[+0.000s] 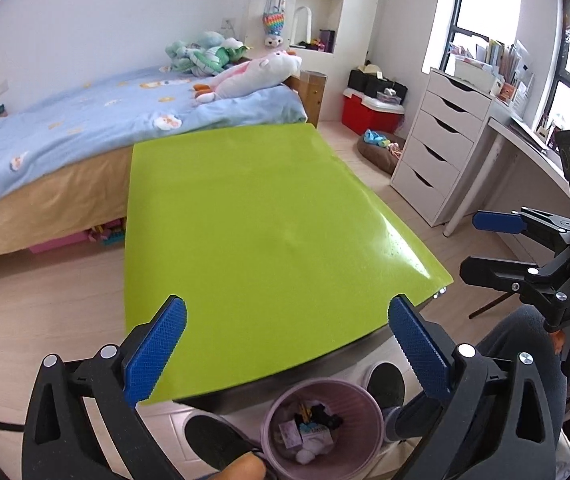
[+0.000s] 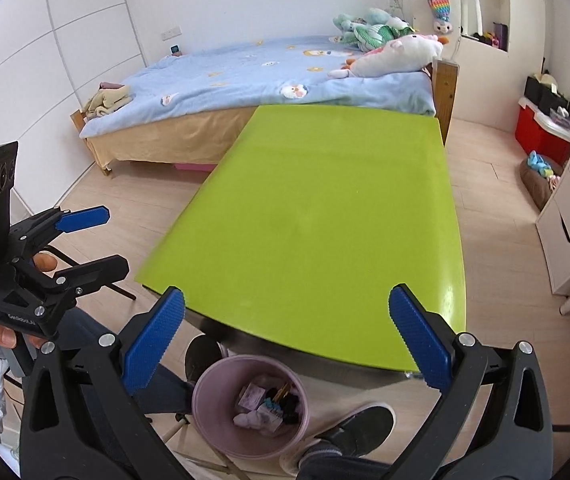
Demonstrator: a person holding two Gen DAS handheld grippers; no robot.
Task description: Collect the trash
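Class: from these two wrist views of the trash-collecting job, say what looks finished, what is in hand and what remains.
Done: the pink bin on the floor at the table's near end holds scraps, and the green table top shows no litter. In hand: nothing; the left gripper and right gripper both stand open and empty above the table's near edge. Left: no loose trash is visible.

Glossy smooth green tabletop; matt plastic bin; textured pads.
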